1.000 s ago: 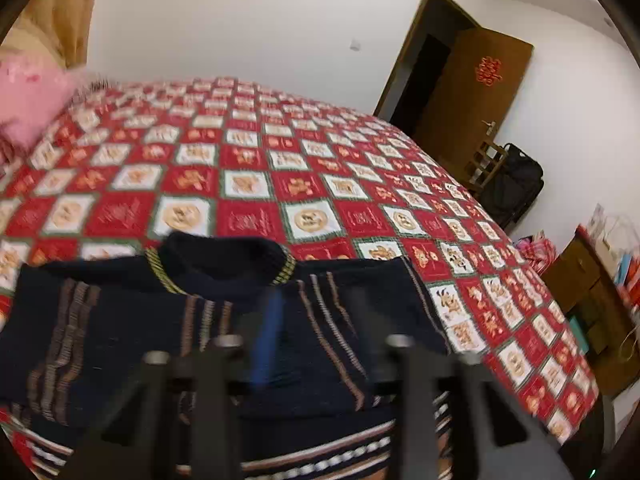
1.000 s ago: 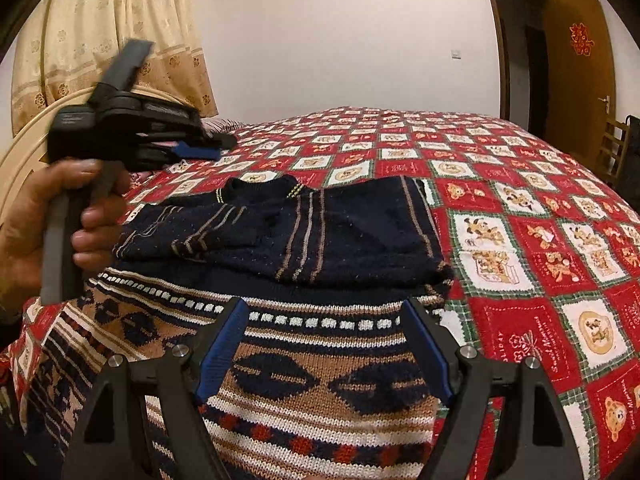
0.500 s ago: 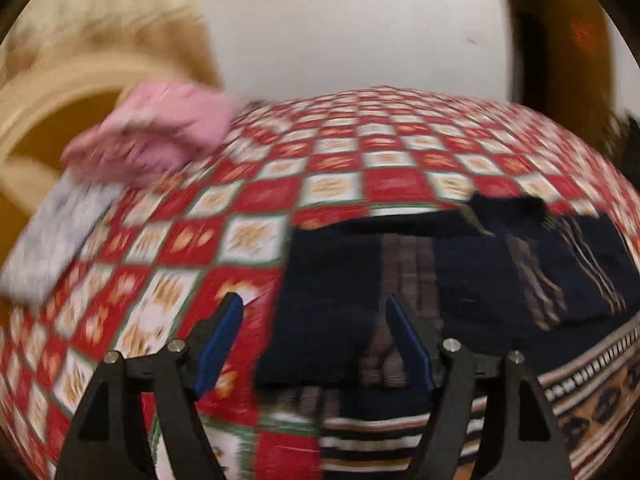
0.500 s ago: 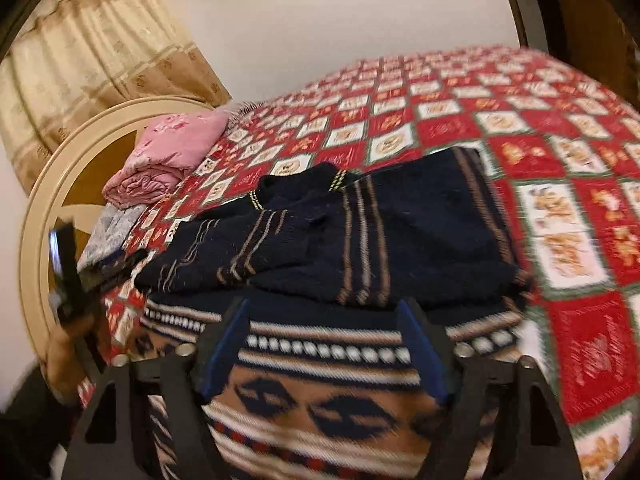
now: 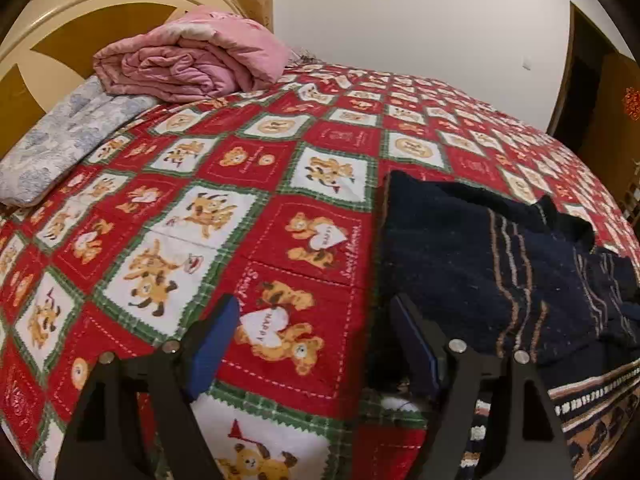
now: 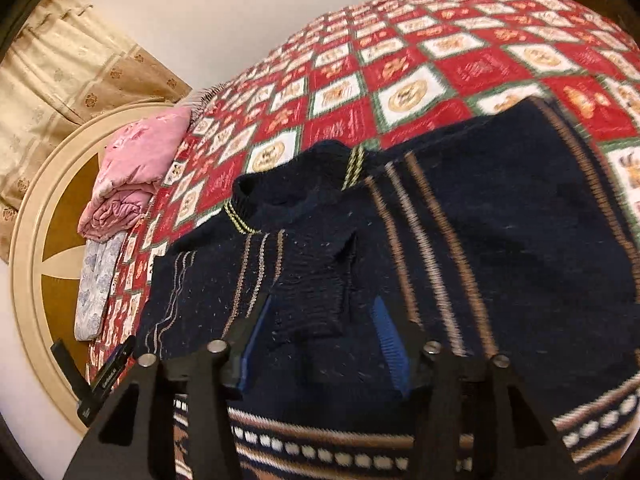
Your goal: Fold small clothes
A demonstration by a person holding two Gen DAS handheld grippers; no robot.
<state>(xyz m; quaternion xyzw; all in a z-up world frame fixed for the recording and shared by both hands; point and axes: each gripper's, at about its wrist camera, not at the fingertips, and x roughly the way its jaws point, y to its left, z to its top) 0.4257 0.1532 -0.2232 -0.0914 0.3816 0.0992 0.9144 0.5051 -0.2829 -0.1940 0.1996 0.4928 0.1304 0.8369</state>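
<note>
A navy knit sweater [image 6: 500, 220] with tan stripes, a yellow-striped collar [image 6: 352, 164] and a brown-and-white patterned hem lies flat on the red bear-print bedspread [image 5: 256, 160]. Its sleeves are folded across the chest. My right gripper [image 6: 320, 332] hovers low over the chest, open, with the folded sleeve's cuff [image 6: 316, 296] between its blue pads, which do not press on it. My left gripper [image 5: 316, 340] is over the bedspread at the left edge of the sweater [image 5: 460, 264]. Its jaws are opening, with only bedspread between them and the right finger at the fabric's edge.
A rolled pink quilt [image 5: 192, 60] and a grey-blue patterned pillow [image 5: 68, 136] lie by the cream headboard [image 5: 60, 12]. A gold curtain [image 6: 60, 72] hangs behind. A brown door [image 5: 600, 100] stands far right. Black tool parts [image 6: 96, 380] show at the bed's side.
The left gripper swung left from above the sweater to its left edge, dropped lower, and its jaws widened. The right gripper moved in closer over the chest, rolled, and its jaws narrowed.
</note>
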